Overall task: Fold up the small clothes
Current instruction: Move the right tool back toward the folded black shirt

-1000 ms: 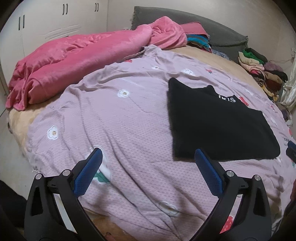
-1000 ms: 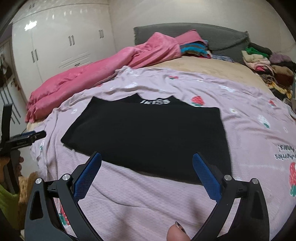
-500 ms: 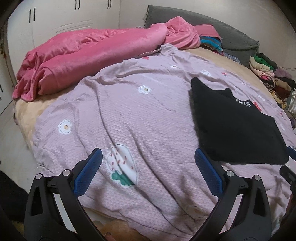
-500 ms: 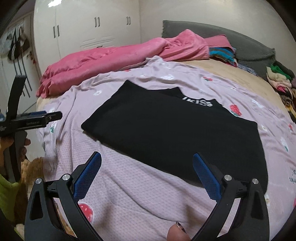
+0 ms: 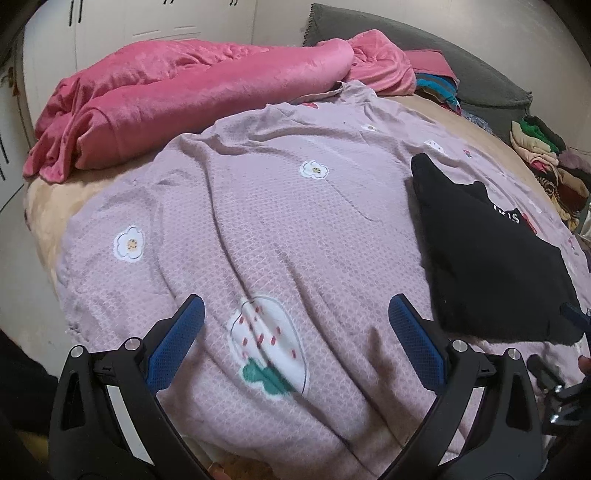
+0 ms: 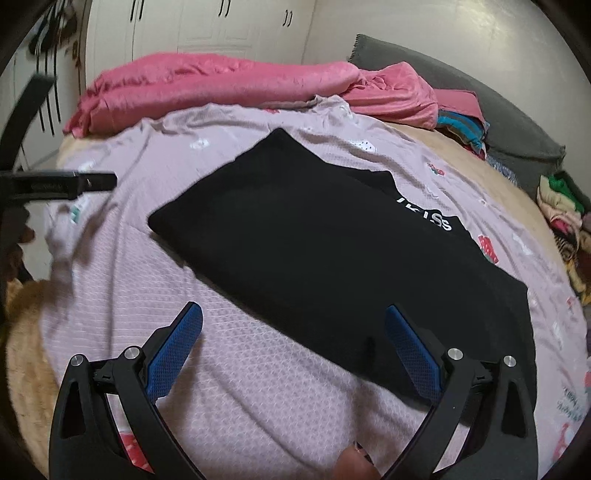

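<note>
1. Black garment lies flat on the lilac bedspread, already folded to a rough rectangle, white lettering at its collar end. Long axis runs diagonally: near-right corner toward the far-left corner, which points at the pink blanket.
2. Right gripper hovers at the garment's near edge, jaws spread wide, nothing between them; its right finger overlaps the black cloth in view, left finger over bare bedspread. Contact cannot be confirmed.
3. Left gripper sits well to the left of the garment, jaws likewise released and empty, over a printed strawberry patch. From here the garment lies ahead and to the right.
4. Judgement: right gripper is nearer; the next fold likely starts from the near edge.
5. Surface: soft, wrinkled quilted spread; cloth may drag on it.
6. Room, relative to the garment: pink blanket behind it, grey headboard cushion beyond right, clothes pile at far right, white wardrobe behind the blanket.
</note>
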`<state>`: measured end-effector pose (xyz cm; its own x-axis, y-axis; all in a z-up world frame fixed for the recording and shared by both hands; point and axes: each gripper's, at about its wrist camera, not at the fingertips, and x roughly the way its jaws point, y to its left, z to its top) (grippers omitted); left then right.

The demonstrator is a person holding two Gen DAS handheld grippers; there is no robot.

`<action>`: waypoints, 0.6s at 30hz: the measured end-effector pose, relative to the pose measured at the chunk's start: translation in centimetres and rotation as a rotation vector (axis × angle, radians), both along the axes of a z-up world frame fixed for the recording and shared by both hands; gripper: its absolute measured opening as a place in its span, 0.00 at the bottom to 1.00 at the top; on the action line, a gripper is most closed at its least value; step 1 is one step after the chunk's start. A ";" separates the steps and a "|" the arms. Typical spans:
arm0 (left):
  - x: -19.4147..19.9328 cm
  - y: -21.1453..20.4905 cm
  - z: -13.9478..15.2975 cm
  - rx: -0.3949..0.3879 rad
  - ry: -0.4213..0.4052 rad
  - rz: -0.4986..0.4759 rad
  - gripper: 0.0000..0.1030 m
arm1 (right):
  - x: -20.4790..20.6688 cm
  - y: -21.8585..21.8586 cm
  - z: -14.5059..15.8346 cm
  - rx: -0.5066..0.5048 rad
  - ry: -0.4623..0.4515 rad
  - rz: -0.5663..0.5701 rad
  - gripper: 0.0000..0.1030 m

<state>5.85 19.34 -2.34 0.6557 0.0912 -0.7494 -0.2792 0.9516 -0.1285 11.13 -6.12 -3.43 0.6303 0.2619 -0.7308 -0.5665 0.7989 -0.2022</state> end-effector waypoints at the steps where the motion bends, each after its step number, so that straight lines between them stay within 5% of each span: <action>1: 0.3 -0.1 0.0 0.002 0.000 -0.004 0.91 | 0.2 0.3 -0.3 -0.017 -0.002 0.000 0.95; 18: 5.3 -2.4 0.2 0.024 0.025 -0.069 0.91 | 3.0 4.5 -2.9 -0.155 -0.071 0.059 0.96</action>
